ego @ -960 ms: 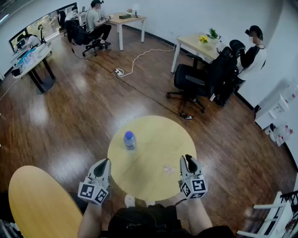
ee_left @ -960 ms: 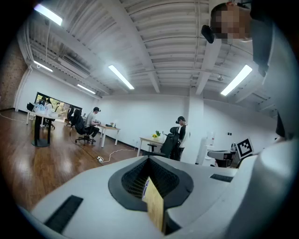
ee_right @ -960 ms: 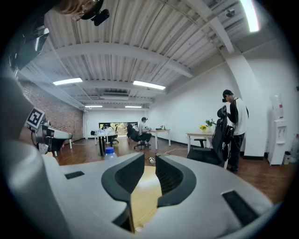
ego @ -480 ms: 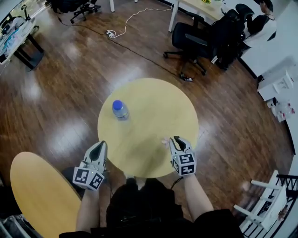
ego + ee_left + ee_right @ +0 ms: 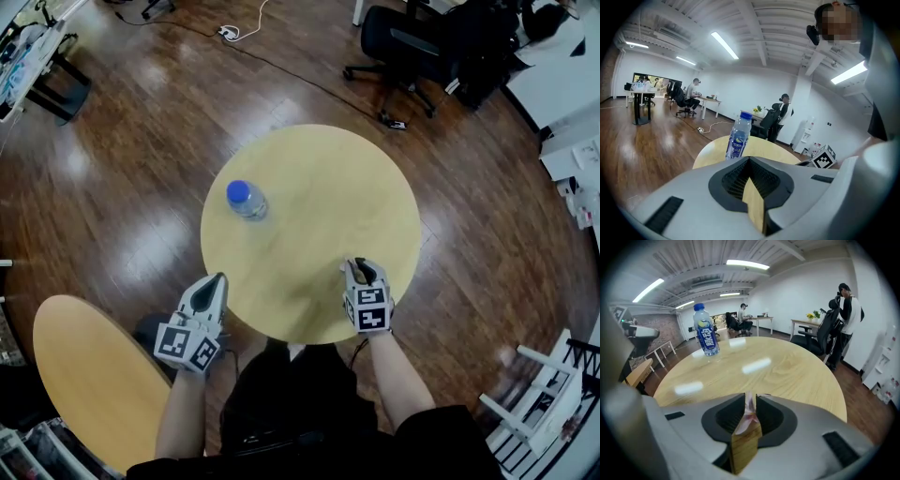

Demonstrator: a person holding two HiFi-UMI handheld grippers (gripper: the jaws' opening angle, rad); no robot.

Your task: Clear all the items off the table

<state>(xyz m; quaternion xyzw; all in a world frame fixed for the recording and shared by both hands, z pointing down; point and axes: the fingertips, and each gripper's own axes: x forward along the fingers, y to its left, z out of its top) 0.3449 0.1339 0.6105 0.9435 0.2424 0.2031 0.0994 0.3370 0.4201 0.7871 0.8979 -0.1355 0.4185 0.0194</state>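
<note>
A clear water bottle (image 5: 247,200) with a blue cap stands upright on the left part of the round wooden table (image 5: 319,178); it also shows as the bottle (image 5: 738,137) and the bottle (image 5: 706,337). My right gripper (image 5: 364,266) is over the table's near right part. In the right gripper view this gripper (image 5: 750,401) is shut on a small pinkish-white paper scrap (image 5: 749,414). My left gripper (image 5: 217,281) hovers at the table's near left edge, apart from the bottle. Its jaws (image 5: 750,161) are shut with nothing between them.
A second wooden tabletop (image 5: 84,375) lies at the lower left. A black office chair (image 5: 403,42) and a white shelf unit (image 5: 572,150) stand beyond the table. A white chair frame (image 5: 539,403) is at the lower right. A person (image 5: 846,310) stands by a far desk.
The scrap lay on the table beside my right gripper's tip; it is now between that gripper's jaws. The head view has tilted further down. My left gripper stays at the table's near left edge.
</note>
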